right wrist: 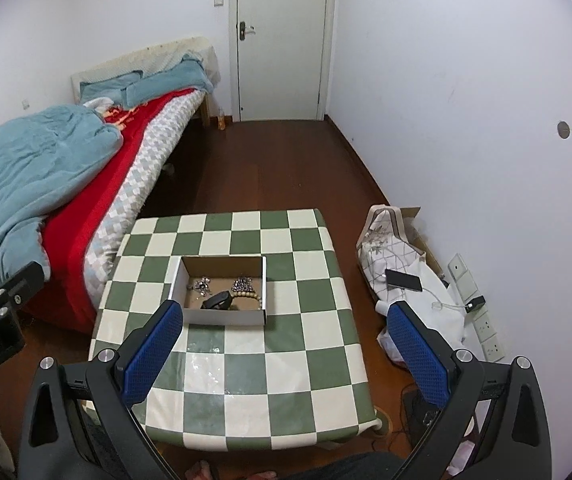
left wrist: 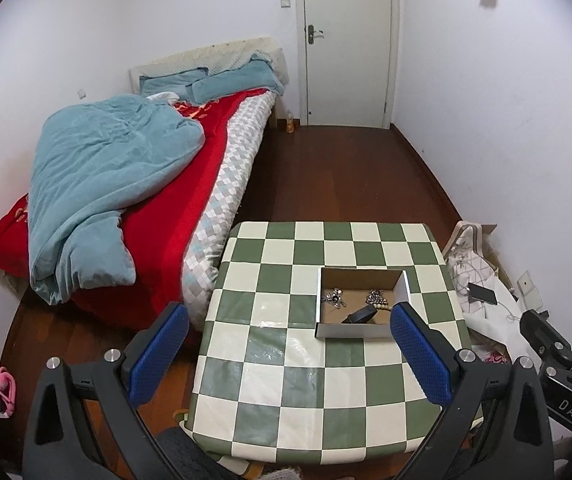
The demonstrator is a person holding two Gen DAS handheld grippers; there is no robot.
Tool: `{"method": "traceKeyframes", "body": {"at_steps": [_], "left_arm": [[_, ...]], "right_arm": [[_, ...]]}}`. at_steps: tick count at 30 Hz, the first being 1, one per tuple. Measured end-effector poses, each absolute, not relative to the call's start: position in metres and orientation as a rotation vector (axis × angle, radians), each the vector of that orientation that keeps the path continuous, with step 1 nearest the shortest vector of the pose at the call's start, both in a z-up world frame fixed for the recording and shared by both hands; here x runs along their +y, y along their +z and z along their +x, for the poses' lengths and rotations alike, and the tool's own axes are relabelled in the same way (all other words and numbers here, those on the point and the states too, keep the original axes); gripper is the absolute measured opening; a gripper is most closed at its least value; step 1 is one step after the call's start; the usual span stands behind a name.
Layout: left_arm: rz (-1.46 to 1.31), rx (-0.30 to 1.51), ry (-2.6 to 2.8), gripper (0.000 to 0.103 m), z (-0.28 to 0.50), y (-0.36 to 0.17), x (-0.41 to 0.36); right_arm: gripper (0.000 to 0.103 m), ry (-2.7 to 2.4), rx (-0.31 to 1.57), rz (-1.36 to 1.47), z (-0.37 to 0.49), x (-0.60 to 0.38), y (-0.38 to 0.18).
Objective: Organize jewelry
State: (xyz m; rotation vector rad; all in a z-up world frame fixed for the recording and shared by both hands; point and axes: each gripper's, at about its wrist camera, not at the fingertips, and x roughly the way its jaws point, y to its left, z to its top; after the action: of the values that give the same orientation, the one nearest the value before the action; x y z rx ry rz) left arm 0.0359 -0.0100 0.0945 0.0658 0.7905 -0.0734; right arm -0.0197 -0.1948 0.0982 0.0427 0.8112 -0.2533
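A shallow white cardboard box point(left wrist: 356, 331) point(right wrist: 222, 317) stands on the green-and-cream checked table point(left wrist: 286, 380) point(right wrist: 286, 360). Inside lie two silver chain clusters point(left wrist: 335, 297) point(right wrist: 202, 285), a beaded bracelet point(left wrist: 380, 304) point(right wrist: 250, 294) and a black band-like piece point(left wrist: 360, 315) point(right wrist: 218, 301). My left gripper point(left wrist: 288, 356) is open and empty, held above the table's near side, short of the box. My right gripper point(right wrist: 286, 356) is open and empty, also held above the table's near part. The right gripper's body shows at the left wrist view's right edge point(left wrist: 558, 344).
A bed point(left wrist: 134, 184) point(right wrist: 66, 168) with red cover and blue duvet stands left of the table. A closed white door point(left wrist: 346, 40) point(right wrist: 282, 40) is at the back. A bag, cloths and a phone point(right wrist: 404, 280) lie on the floor right of the table.
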Motion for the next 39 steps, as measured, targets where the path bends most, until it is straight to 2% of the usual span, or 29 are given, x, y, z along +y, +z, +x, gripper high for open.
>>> {"method": "traceKeyframes", "body": {"at_steps": [13, 39], "left_arm": [[0.072, 0.816, -0.08, 0.103, 0.043, 0.089, -0.014], [0.061, 0.819, -0.073, 0.103, 0.038, 0.088, -0.01]], "right_arm": [[0.103, -0.255, 0.853, 0.01, 0.006, -0.19, 0.087], [0.103, -0.24, 0.872, 0.016, 0.001, -0.185, 0.084]]}}
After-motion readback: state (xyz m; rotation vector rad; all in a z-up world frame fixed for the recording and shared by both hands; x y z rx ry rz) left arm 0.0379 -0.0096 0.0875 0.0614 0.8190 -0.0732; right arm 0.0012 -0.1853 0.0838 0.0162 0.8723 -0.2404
